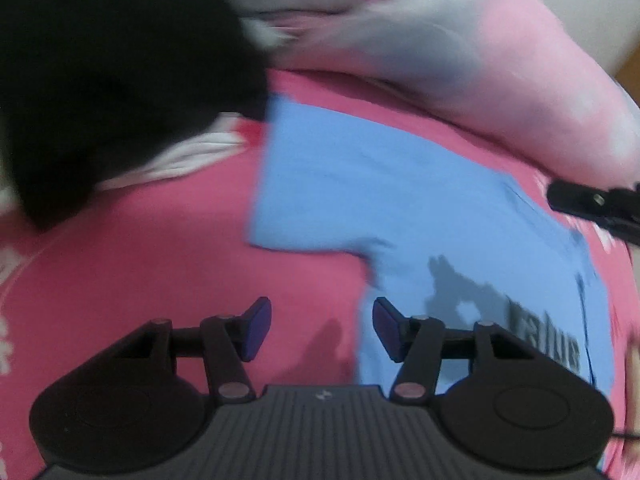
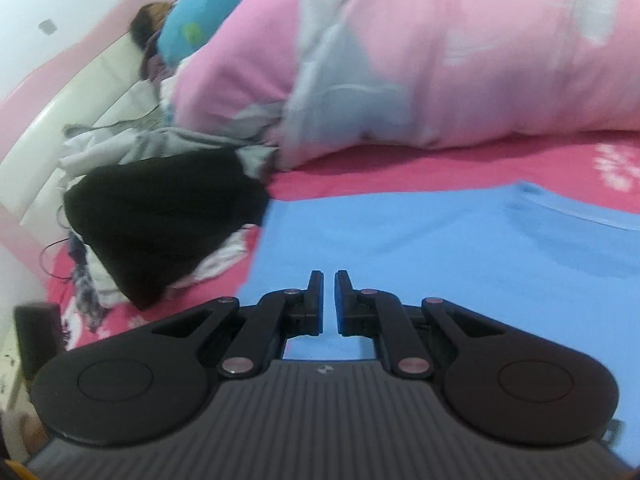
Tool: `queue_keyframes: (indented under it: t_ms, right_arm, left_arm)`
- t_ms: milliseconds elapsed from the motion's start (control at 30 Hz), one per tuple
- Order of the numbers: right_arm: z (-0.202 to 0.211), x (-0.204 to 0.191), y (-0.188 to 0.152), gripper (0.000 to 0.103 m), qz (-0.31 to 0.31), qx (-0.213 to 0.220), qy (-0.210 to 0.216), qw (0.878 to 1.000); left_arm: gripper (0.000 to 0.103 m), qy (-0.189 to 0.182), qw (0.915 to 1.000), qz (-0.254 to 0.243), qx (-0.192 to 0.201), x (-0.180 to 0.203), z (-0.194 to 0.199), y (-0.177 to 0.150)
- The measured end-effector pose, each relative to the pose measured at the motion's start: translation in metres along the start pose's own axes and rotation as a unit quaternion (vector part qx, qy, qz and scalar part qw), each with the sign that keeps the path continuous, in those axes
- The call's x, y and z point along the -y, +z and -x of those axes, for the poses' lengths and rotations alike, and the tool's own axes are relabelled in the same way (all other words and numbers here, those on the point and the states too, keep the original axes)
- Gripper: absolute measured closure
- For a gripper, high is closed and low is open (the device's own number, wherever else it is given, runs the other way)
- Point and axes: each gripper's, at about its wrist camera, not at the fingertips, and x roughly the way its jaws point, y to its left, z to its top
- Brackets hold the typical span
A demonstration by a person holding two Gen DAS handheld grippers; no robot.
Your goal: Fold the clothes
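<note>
My right gripper (image 2: pixel 329 300) hangs over a light blue cotton T-shirt (image 2: pixel 420 248) spread flat on the bright pink bedsheet (image 2: pixel 400 172); its blue-padded jaws are almost together with nothing between them. A rumpled black garment (image 2: pixel 160 220) lies to the left. Beyond it bulges a pale pink and grey quilt (image 2: pixel 400 60).

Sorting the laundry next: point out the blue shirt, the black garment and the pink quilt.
blue shirt (image 2: pixel 440 240), right wrist view, flat middle.
black garment (image 2: pixel 160 220), right wrist view, centre of heap.
pink quilt (image 2: pixel 460 60), right wrist view, bulging side.
</note>
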Motion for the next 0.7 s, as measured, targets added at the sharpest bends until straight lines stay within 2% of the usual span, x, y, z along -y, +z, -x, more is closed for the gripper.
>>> queue_keyframes:
  t_ms: [100, 200, 267, 300, 433, 600, 700]
  right_arm:
    - [-0.033, -0.023, 0.018, 0.097, 0.011, -0.025, 0.022, 0.999]
    - [-0.072, -0.041, 0.036, 0.094, 0.027, -0.059, 0.022, 0.998]
    - [-0.098, -0.051, 0.045, 0.086, 0.033, -0.084, 0.02, 0.996]
    - [-0.11, -0.056, 0.049, 0.078, 0.039, -0.094, 0.018, 0.995]
    - [-0.155, -0.076, 0.057, 0.06, 0.075, -0.121, -0.003, 0.99]
    - [-0.201, -0.088, 0.059, 0.058, 0.104, -0.157, -0.047, 0.981]
    - [-0.219, -0.093, 0.06, 0.058, 0.109, -0.168, -0.058, 0.978]
  left_arm:
    - [0.047, 0.006, 0.9988, 0.048, 0.008, -0.021, -0.007, 0.012]
    - [0.047, 0.005, 0.9981, 0.061, 0.01, -0.033, -0.017, 0.024]
    - [0.048, 0.003, 0.9975, 0.071, 0.005, -0.039, -0.028, 0.03]
    - [0.049, -0.001, 0.9972, 0.075, 0.005, -0.042, -0.031, 0.031]
    - [0.049, -0.015, 0.9983, 0.054, 0.013, -0.039, -0.041, 0.032]
    - [0.053, -0.024, 0.9989, 0.035, 0.019, -0.037, -0.046, 0.031]
    - [0.063, -0.025, 0.9991, 0.03, 0.018, -0.039, -0.049, 0.033]
